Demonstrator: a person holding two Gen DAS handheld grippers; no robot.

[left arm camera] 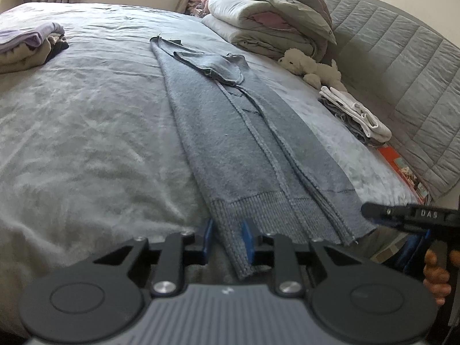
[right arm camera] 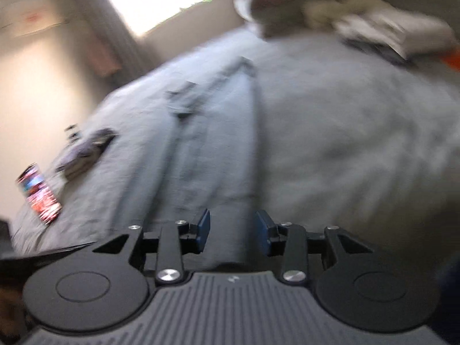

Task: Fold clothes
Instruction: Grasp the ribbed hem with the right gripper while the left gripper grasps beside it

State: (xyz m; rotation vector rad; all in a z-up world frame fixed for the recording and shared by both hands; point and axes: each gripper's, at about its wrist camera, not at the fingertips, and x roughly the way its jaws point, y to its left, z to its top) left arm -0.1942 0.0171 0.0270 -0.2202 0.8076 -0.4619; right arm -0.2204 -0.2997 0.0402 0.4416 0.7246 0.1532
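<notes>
A blue-grey knit sweater [left arm camera: 230, 132] lies on the bed, folded lengthwise into a long strip with a sleeve laid across its far end. Its ribbed hem points toward me. My left gripper [left arm camera: 227, 238] is at the hem's left corner, its blue pads closed on the ribbed fabric that runs between them. The right gripper's black finger [left arm camera: 373, 211] hovers just right of the hem's other corner, held by a hand [left arm camera: 434, 276]. The right wrist view is motion-blurred. There the right gripper [right arm camera: 233, 235] stands open over the near end of the sweater [right arm camera: 210, 143].
The pale bedsheet [left arm camera: 86, 120] spreads out to the left. A folded clothes pile [left arm camera: 28, 43] sits at far left. Stacked duvets [left arm camera: 258, 20], a white plush toy [left arm camera: 310, 67] and a small folded pile [left arm camera: 356, 115] line the quilted headboard [left arm camera: 402, 57]. A colourful flat item [right arm camera: 38, 192] lies near the bed's edge.
</notes>
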